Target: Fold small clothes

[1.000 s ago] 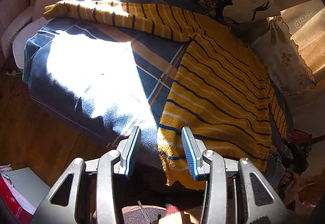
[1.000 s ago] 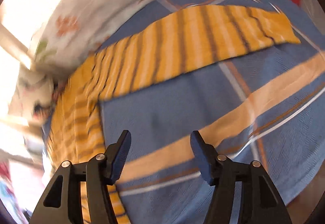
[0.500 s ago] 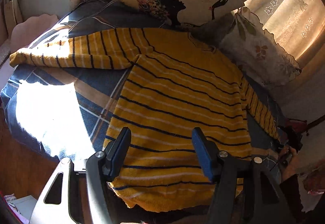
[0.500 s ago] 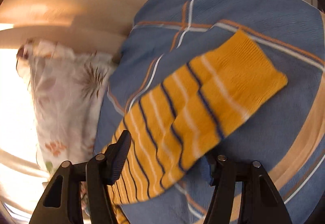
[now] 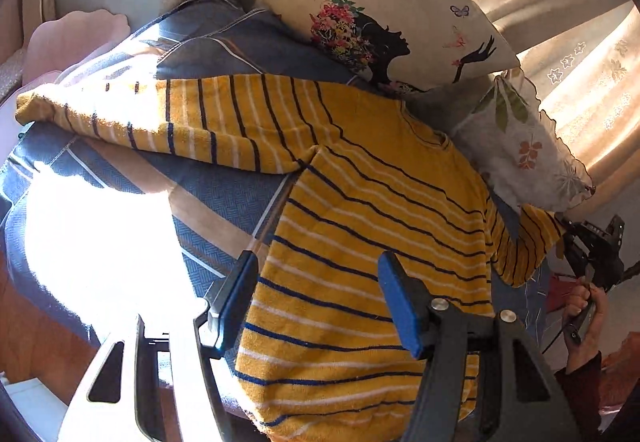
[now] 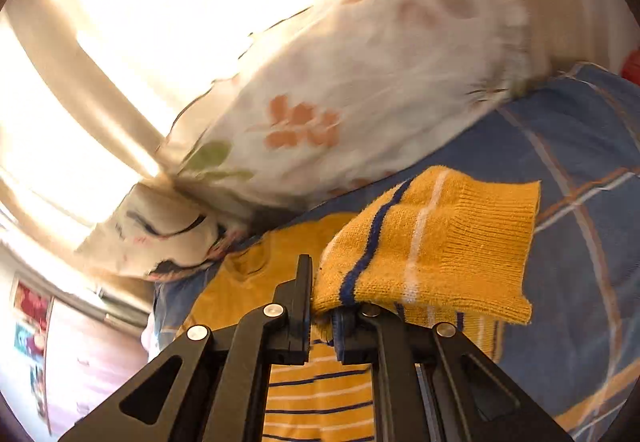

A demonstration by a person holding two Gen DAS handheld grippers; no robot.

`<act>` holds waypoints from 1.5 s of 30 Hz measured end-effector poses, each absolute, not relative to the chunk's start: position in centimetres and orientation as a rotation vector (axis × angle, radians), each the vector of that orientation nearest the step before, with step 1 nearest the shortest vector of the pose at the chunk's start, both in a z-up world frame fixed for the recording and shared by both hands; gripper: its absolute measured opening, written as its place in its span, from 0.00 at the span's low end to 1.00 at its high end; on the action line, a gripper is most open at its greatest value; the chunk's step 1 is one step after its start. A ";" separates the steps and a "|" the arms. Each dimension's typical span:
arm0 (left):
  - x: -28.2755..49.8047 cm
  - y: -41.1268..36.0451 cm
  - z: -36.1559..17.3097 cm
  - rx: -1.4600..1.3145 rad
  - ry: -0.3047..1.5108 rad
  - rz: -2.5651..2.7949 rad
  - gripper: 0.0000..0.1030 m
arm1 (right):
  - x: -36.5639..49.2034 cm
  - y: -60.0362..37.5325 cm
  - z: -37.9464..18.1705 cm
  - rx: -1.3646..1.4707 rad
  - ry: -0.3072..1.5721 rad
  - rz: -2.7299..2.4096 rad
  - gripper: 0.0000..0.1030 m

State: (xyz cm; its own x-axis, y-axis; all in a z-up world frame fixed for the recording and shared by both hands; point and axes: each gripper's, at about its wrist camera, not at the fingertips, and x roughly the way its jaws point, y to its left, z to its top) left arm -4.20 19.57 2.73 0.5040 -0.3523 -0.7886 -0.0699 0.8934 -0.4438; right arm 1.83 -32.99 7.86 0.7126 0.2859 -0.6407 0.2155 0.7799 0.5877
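Right gripper point(image 6: 320, 302) has just closed on the cuff of the yellow striped sweater point(image 5: 360, 242) spread on the bed point(image 5: 224, 201), likely to fold that sleeve inward, while left gripper point(image 5: 316, 306) hovers open, empty, above its hem.

sweater point(image 5: 372, 209) on bedspread point(image 5: 224, 197) | pillows point(image 5: 384, 1) behind sweater

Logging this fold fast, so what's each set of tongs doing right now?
Left tongs: open, above the yellow striped sweater, nothing gripped.
Right tongs: have just closed, shut on the sweater's sleeve cuff.
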 end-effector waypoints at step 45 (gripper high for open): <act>8.6 18.6 0.7 -0.361 1.039 -0.347 0.61 | 8.6 -24.5 -4.8 0.343 1.138 -0.236 0.72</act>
State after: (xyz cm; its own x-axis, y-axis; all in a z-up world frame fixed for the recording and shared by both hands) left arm 8.63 18.64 0.68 0.4634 -0.4426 -0.7677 0.1074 0.8880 -0.4471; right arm 8.59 -24.54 -4.75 0.4033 -0.0094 -0.9150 0.3546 0.9234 0.1468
